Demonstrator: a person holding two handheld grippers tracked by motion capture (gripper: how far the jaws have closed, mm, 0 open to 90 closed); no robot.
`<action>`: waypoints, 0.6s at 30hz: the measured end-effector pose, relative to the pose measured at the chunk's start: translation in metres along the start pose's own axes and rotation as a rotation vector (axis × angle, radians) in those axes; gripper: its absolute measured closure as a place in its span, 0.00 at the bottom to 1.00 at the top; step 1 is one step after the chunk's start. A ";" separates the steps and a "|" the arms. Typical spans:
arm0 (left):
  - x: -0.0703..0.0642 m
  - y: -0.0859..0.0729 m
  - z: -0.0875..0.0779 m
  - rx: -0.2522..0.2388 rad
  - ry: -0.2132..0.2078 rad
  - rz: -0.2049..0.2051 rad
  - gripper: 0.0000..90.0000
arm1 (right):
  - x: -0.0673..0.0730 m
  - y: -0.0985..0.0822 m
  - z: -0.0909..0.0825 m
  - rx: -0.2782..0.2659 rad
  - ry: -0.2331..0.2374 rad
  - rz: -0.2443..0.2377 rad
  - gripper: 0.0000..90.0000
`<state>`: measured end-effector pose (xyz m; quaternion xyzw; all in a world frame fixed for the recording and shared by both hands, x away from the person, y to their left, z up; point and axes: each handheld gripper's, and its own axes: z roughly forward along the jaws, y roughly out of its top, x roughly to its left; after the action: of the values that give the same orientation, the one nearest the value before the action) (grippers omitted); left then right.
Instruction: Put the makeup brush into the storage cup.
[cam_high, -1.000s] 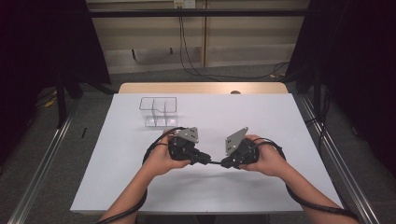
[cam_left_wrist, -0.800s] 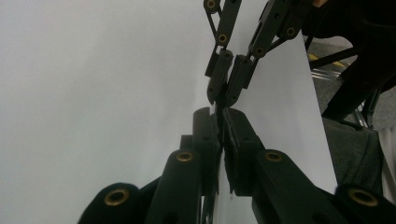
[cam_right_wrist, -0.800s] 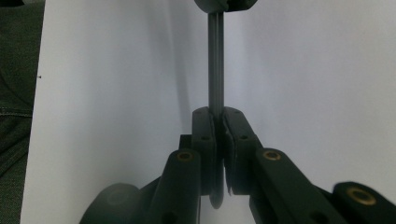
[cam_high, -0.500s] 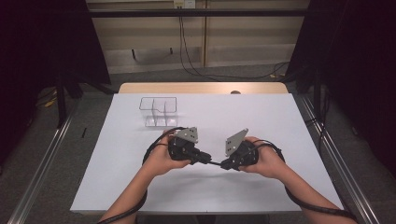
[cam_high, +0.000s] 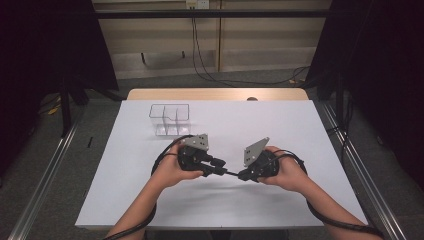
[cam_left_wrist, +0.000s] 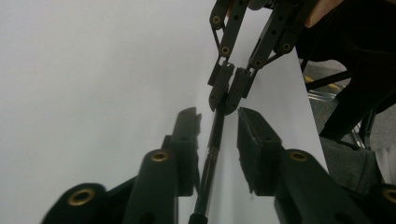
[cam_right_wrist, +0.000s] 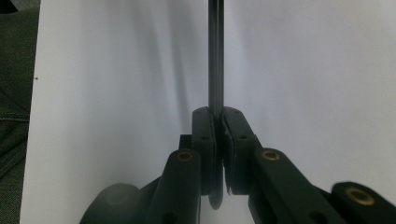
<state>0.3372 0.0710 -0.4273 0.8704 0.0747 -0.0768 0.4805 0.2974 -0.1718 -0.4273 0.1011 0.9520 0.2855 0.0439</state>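
A thin black rod (cam_high: 231, 173) spans the gap between the two grippers, just above the white table (cam_high: 290, 125). My right gripper (cam_high: 243, 175) is shut on one end of it; in the right gripper view the rod (cam_right_wrist: 215, 56) runs straight up from the closed right gripper (cam_right_wrist: 216, 114). My left gripper (cam_high: 220, 167) faces it from the left. In the left gripper view the left gripper (cam_left_wrist: 218, 119) stands open with the rod (cam_left_wrist: 210, 154) lying between its jaws, close to the left one. Beyond them the right gripper (cam_left_wrist: 229, 100) is clamped on the rod's far end.
A clear plastic box (cam_high: 170, 120) with compartments stands on the table behind the left hand. The table's wooden far edge (cam_high: 215, 94) lies beyond it. Cables trail from both grippers along the forearms.
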 end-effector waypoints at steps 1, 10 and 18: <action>0.000 0.000 0.000 -0.006 0.005 0.003 0.70 | 0.000 -0.001 0.000 -0.001 0.001 0.001 0.94; 0.002 -0.001 -0.003 -0.079 0.022 -0.015 0.52 | 0.000 -0.005 -0.001 -0.004 0.006 0.008 0.94; 0.004 -0.002 -0.007 -0.170 0.037 -0.041 0.31 | 0.000 -0.007 -0.002 -0.022 0.003 0.023 0.94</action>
<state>0.3412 0.0784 -0.4259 0.8261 0.1079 -0.0637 0.5494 0.2961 -0.1788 -0.4299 0.1110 0.9476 0.2967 0.0403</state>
